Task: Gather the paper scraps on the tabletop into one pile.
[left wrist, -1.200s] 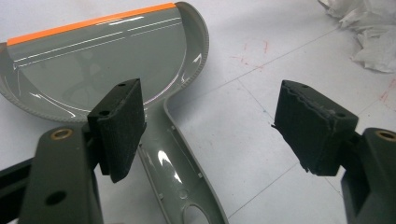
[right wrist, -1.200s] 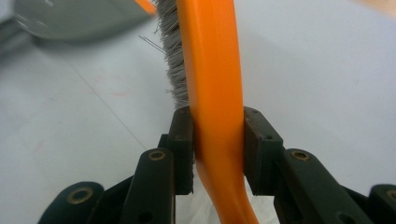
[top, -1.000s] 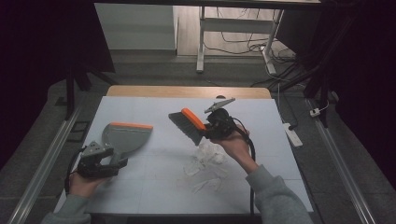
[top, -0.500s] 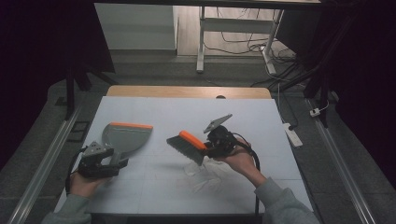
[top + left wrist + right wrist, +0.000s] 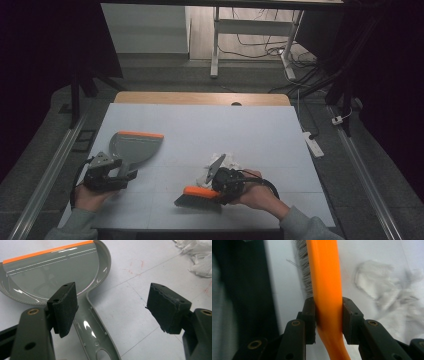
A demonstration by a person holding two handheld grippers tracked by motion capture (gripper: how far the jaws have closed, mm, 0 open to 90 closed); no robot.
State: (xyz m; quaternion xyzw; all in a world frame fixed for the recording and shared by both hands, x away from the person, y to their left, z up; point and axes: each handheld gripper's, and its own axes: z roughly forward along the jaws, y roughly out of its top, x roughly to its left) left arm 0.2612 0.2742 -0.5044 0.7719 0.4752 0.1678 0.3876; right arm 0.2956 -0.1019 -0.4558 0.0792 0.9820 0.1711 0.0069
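Right gripper (image 5: 218, 192), lower centre of the high view: fingers (image 5: 309, 315) clenched on the orange handle of the brush (image 5: 197, 197), one pad on each side. Handle running straight up between them in the right gripper view, grey bristles off its left edge. Brush lying along the desk (image 5: 260, 130) just left of the gripper, bristles toward the near edge, close to that edge.

Left gripper (image 5: 117, 175), lower left of the high view: fingers (image 5: 63, 305) released, spread wide, grasping nothing. Dustpan (image 5: 131, 148) flat on the desk, orange lip toward the far side, grey handle pointing back at the gripper. In the left gripper view, handle (image 5: 96, 332) passing just beside the left finger and down through the gap, right finger well clear of it; touching or not, cannot tell.

Crumpled paper (image 5: 222, 165) just behind the right gripper, middle of the frame, well apart from the dustpan.

Count: one brush, one dustpan, one heap of white paper scraps, two grippers.
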